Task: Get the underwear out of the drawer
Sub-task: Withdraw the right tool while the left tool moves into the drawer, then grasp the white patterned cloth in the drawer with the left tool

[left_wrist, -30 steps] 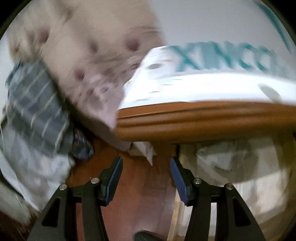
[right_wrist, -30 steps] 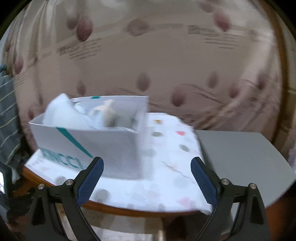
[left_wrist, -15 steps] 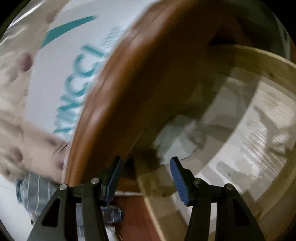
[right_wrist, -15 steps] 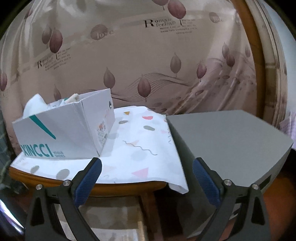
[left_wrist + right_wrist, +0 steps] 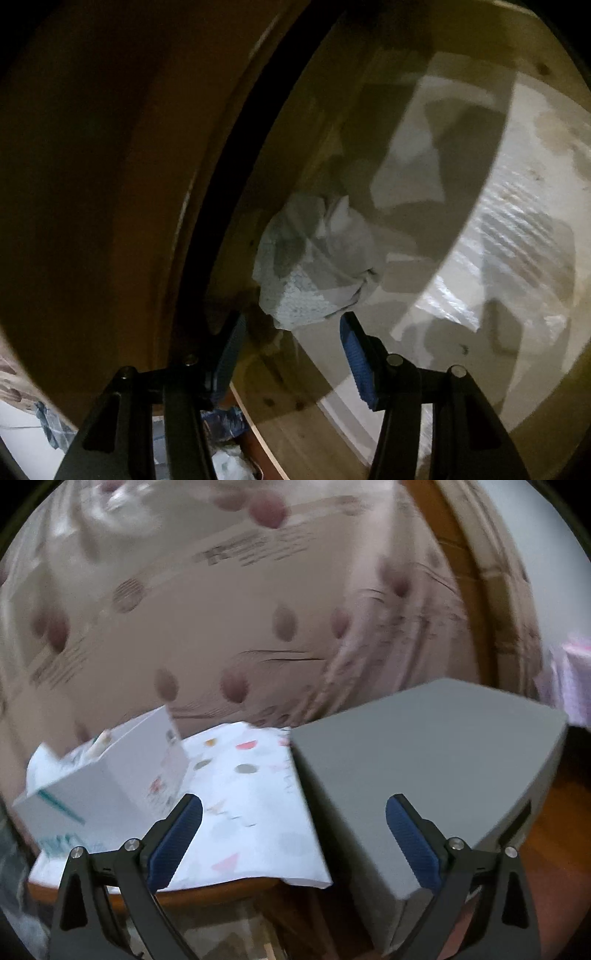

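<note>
Now the left gripper (image 5: pixel 291 350), jaws apart and empty, points into the pale wooden drawer (image 5: pixel 461 184) toward the crumpled white-and-blue underwear (image 5: pixel 314 269), lined up to straddle it, while the right gripper (image 5: pixel 293 834) waits unclenched, holding nothing

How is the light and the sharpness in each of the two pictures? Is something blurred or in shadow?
Left wrist view: dim, hard shadows across the pale wooden drawer, the crumpled white patterned underwear still readable. Right wrist view: brighter, but motion blur smears the leaf-print curtain and the white cardboard box.

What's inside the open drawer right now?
A crumpled white patterned cloth, likely underwear, lies against the drawer wall on a pale liner. Anything beneath it stays hidden.
</note>
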`<state>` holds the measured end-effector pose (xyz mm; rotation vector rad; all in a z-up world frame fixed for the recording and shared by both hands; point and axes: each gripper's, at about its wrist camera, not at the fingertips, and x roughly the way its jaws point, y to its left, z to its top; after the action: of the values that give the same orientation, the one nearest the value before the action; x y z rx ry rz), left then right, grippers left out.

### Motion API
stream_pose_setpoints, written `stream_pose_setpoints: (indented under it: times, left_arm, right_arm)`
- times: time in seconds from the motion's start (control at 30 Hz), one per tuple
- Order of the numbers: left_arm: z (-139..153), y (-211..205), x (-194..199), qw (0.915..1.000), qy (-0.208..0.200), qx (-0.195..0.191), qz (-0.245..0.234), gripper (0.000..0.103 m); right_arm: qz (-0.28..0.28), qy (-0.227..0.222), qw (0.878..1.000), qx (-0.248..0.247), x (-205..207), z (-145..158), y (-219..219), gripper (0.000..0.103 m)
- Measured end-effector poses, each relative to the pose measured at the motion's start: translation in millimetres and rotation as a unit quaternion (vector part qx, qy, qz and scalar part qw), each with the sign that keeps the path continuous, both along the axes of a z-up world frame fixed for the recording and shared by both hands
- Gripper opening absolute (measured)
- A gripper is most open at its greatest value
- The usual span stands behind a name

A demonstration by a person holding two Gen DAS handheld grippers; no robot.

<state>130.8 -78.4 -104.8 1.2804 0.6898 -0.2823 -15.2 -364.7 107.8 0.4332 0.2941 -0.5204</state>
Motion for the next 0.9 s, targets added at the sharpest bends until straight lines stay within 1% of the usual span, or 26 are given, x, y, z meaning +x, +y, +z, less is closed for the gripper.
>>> stream_pose_setpoints:
  times: [0.1,0.23,0.3,0.37,0.4,0.43,0.53,0.57,0.67,0.73,0.8,0.9]
  left_arm:
    - [-4,-2,8,0.9998,-0.014,0.01,-0.012,0.055]
    - [-11,-7,13,0.9999,-0.003,0.007,-0.013,0.055]
    - [-20,-7,12,0.9993,0.003,0.024,-0.03,0.055]
    - [-31,-5,12,0.9979,-0.017,0.046,-0.041,0.058]
    - [-32,-5,11,0.9976,-0.019,0.049,-0.045,0.06]
    - [-34,-4,10,0.9973,-0.017,0.05,-0.05,0.061]
    - [-40,-1,7,0.9961,-0.021,0.061,-0.06,0.063]
    - [-42,0,6,0.9959,-0.017,0.064,-0.062,0.063]
    - [-50,1,5,0.9951,0.003,0.075,-0.063,0.063]
    - [-52,3,5,0.9946,-0.008,0.074,-0.072,0.063]
    - [-54,4,8,0.9953,0.0,0.07,-0.068,0.063]
    - [-57,5,17,0.9965,0.0,0.059,-0.059,0.063]
  right_arm:
    - [-0.01,0.001,1.0,0.028,-2,-4,-11,0.099]
    - [-0.029,-0.011,0.999,0.03,-10,-1,-19,0.099]
    - [-0.039,-0.018,0.999,0.028,-15,1,-23,0.099]
    - [-0.05,-0.025,0.998,0.031,-19,3,-30,0.099]
    - [-0.057,-0.027,0.997,0.035,-22,3,-33,0.099]
    - [-0.067,-0.028,0.996,0.045,-24,1,-38,0.099]
    - [-0.075,-0.027,0.994,0.08,-27,-6,-48,0.1]
    - [-0.075,-0.025,0.992,0.095,-26,-9,-51,0.1]
    - [-0.07,-0.021,0.992,0.107,-24,-13,-52,0.1]
    - [-0.061,-0.02,0.992,0.107,-22,-13,-50,0.1]
    - [-0.054,-0.017,0.993,0.099,-20,-11,-46,0.1]
    - [-0.035,-0.012,0.995,0.092,-14,-10,-40,0.1]
